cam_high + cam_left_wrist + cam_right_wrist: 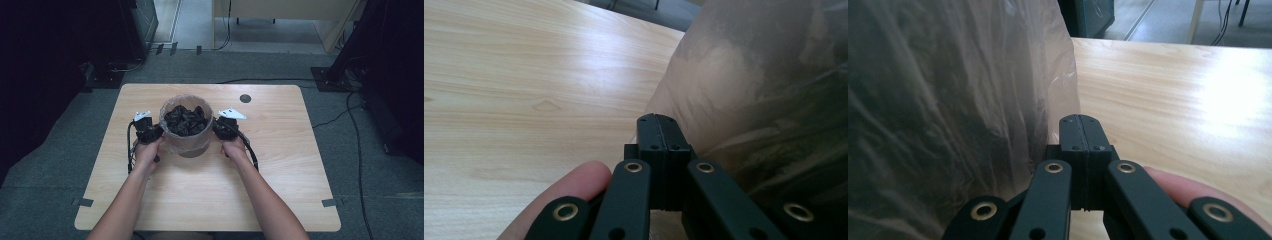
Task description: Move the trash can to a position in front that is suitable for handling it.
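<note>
A round bin (187,142) lined with a translucent plastic bag (749,85) stands mid-table, and crumpled black material (186,120) lies in it. My left gripper (159,131) sits against the bin's left side. Its jaws are shut (657,120) right beside the bag film, and I see nothing between them. On the bin's right side my right gripper (216,128) rests at the same height. There the jaws are also shut (1081,120), tips next to the bag (948,100), with nothing seen pinched.
The light wooden table (210,190) has a small dark round disc (245,98) near its far edge. Grey carpet surrounds it, with cables (357,150) on the right and dark cabinets (60,60) at the far left.
</note>
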`<state>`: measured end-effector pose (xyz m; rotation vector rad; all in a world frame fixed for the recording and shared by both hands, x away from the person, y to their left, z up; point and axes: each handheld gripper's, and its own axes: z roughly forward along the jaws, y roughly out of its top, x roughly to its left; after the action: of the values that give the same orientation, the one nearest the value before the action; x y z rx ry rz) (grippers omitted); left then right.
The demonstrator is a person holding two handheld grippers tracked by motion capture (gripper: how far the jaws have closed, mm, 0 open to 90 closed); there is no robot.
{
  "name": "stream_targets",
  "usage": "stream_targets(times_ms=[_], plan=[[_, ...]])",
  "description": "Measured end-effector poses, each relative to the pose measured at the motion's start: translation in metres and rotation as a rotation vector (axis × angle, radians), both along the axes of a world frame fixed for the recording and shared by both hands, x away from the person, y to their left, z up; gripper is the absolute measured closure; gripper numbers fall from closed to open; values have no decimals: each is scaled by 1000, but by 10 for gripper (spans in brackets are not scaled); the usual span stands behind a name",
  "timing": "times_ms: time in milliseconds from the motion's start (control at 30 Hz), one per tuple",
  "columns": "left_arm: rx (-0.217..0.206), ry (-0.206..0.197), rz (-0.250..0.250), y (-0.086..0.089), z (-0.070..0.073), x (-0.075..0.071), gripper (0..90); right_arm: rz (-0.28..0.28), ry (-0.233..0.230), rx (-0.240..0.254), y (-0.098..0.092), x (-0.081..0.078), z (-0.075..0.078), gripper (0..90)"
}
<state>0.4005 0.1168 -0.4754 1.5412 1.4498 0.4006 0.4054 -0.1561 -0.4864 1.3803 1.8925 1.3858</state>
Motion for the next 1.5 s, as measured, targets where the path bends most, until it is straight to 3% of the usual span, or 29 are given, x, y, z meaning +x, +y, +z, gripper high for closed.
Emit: stream_targets(times_ms=[167, 367, 700, 933, 1067, 1133, 1200, 1333, 1500], plan=[[23, -6, -27, -15, -1, -16, 900, -31, -3, -3, -10, -17, 0, 900], [10, -6, -55, -32, -2, -34, 900, -65, -17, 10, -27, -42, -3, 900], [-6, -12, -132, -63, -4, -72, 900, -131, -22, -9, -58, -102, -3, 900], [-25, -15, -159, -77, -4, -100, 900, -165, -19, -1, -73, -137, -4, 900], [-16, -27, -148, -78, -4, -115, 888, -178, 1, -29, -75, -159, -1, 900], [-16, -37, -137, -74, -3, -119, 790, -189, 4, -40, -75, -165, 0, 900], [-21, -35, -124, -68, -1, -120, 636, -193, 4, -50, -76, -168, 0, 871], [-50, -53, -112, -53, 4, -126, 458, -194, 5, -31, -86, -168, 1, 631], [-10, -69, -80, -34, 2, -131, 313, -235, -49, 27, -104, -180, 4, 428]])
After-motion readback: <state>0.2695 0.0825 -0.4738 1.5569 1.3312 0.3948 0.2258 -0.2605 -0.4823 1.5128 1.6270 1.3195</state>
